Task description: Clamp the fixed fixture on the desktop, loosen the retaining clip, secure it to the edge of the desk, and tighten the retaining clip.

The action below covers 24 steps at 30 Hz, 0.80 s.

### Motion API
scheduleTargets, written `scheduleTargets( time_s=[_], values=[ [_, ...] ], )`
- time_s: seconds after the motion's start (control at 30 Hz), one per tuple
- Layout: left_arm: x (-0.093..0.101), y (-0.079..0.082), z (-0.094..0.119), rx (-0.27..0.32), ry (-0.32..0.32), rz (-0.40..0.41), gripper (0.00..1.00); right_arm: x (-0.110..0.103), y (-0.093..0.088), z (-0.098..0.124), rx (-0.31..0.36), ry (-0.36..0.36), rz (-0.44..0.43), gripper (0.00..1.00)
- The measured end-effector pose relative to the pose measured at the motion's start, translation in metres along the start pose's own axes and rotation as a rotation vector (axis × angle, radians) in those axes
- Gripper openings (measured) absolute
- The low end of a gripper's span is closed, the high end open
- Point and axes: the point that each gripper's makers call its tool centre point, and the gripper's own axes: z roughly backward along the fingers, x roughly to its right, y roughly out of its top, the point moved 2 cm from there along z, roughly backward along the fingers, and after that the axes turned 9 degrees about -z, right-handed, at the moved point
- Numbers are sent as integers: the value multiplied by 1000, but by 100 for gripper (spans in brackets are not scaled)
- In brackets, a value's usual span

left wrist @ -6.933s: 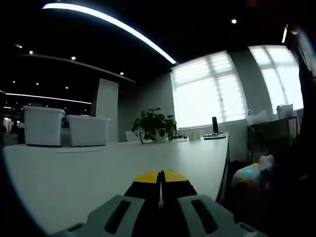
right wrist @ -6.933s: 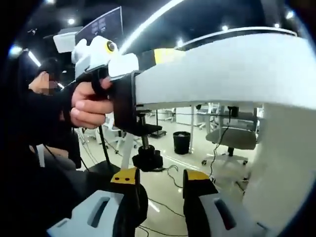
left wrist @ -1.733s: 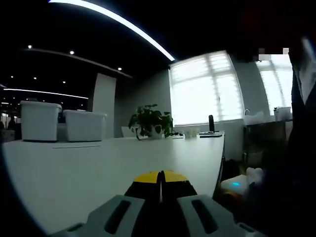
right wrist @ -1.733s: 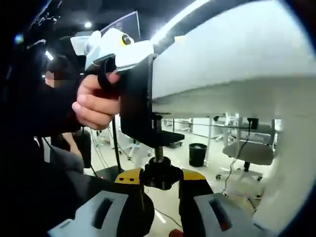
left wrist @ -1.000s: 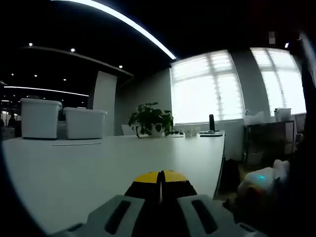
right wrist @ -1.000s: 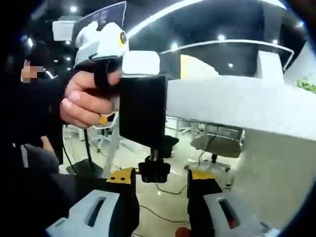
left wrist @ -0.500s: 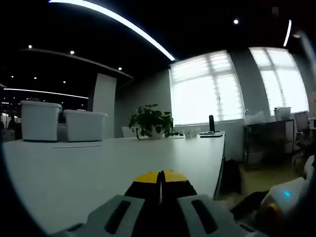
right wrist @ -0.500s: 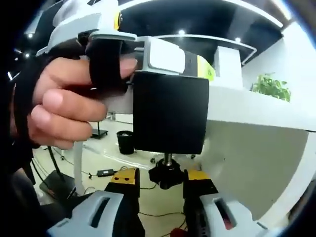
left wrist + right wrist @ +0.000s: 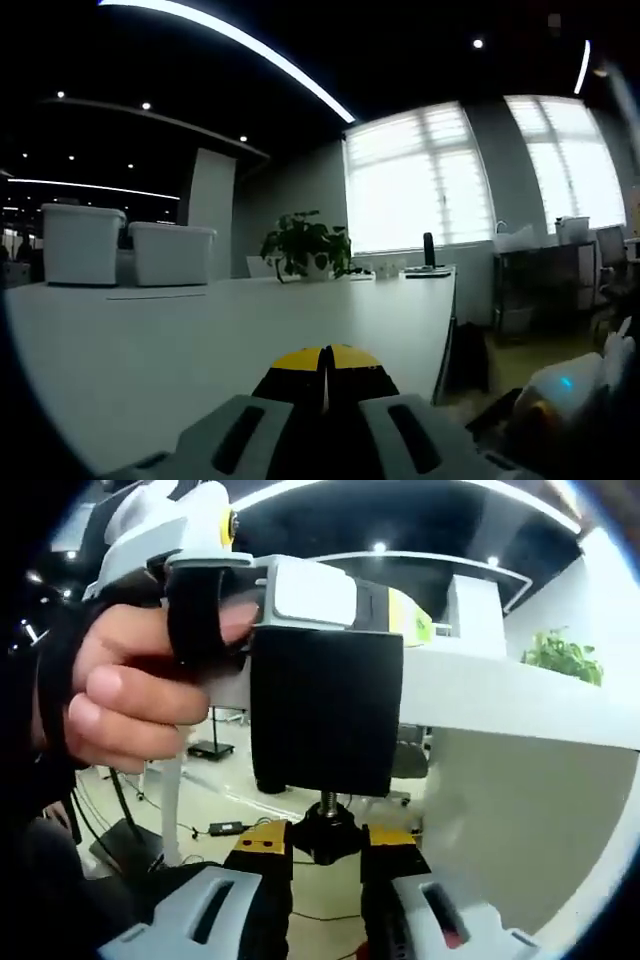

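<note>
Left gripper view low over desk [image 9: 200,330], right gripper view beneath its edge (close)

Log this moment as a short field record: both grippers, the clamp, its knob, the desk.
left gripper: jaws shut, resting on the desk top
right gripper: jaws closed around the knob
clamp: black bracket hanging over the desk edge
knob: black, on the threaded screw under the clamp
desk: white, edge in the clamp
hand: grips the left gripper beside the clamp
</note>
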Motion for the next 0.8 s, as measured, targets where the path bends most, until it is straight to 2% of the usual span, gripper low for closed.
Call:
scheduleTargets(
  time_s=[0.07,0.13,0.5,0.6,0.8],
  values=[
    [0,0,0,-1,0,1,1,0,0,0,-3,61,23,22],
    [0,0,0,-3,1,3,1,0,0,-1,4,152,21,22],
    [-3,-2,-3,-13,2,13,1,-2,1,-1,28,500,57,22],
    [-4,-3,-4,-13,2,13,1,-1,1,-2,40,571,59,22],
    [-5,-3,-4,-14,3,14,1,-1,-1,-4,62,668,52,23]
  ],
)
